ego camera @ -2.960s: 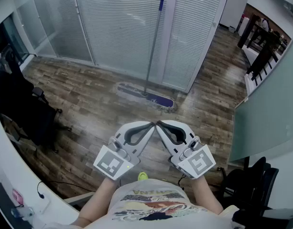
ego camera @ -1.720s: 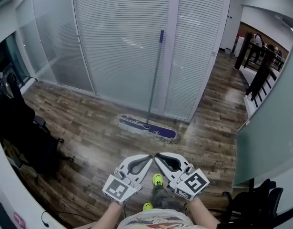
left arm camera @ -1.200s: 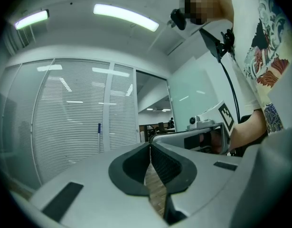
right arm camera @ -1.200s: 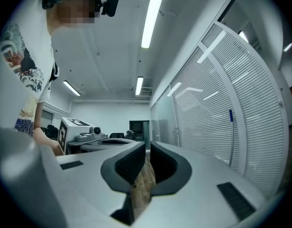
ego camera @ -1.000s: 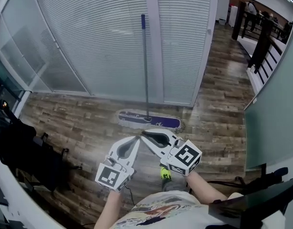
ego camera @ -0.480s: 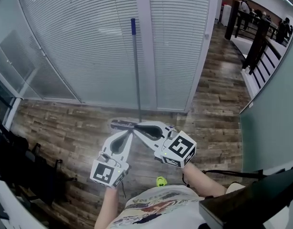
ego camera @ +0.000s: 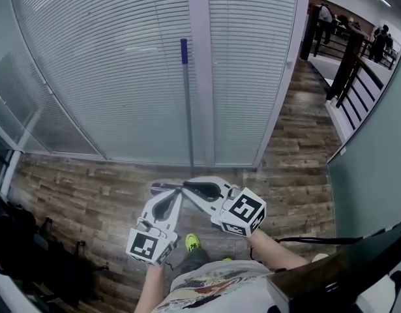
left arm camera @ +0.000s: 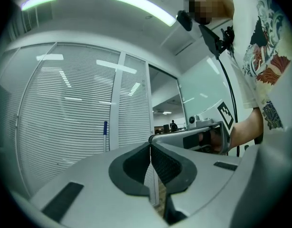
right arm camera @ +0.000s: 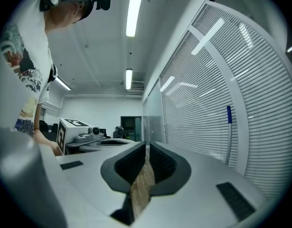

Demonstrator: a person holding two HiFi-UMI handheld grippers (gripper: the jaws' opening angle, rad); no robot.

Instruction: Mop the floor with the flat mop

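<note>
The flat mop leans upright against the blinds. Its grey handle point(ego camera: 188, 116) ends in a blue tip point(ego camera: 184, 45). A small part of its purple-edged head point(ego camera: 158, 188) shows on the wood floor, and the grippers hide the rest. My left gripper point(ego camera: 180, 192) and right gripper point(ego camera: 186, 186) are side by side just short of the mop, tips nearly touching, both shut and empty. The handle point(left arm camera: 106, 144) appears left of the jaws in the left gripper view. In the right gripper view the handle point(right arm camera: 228, 139) stands to the right.
A glass wall with white blinds point(ego camera: 109, 77) and a white post point(ego camera: 201, 64) stands straight ahead. Black office chairs point(ego camera: 24, 259) are at the lower left. A corridor with a dark railing point(ego camera: 347, 60) opens to the right beside a glass partition point(ego camera: 376, 168). My yellow-green shoe point(ego camera: 192, 242) is below the grippers.
I have walked closer to the mop and the wall. Both grippers advanced together and now overlap the mop head in the head view. Their jaws stayed shut.
</note>
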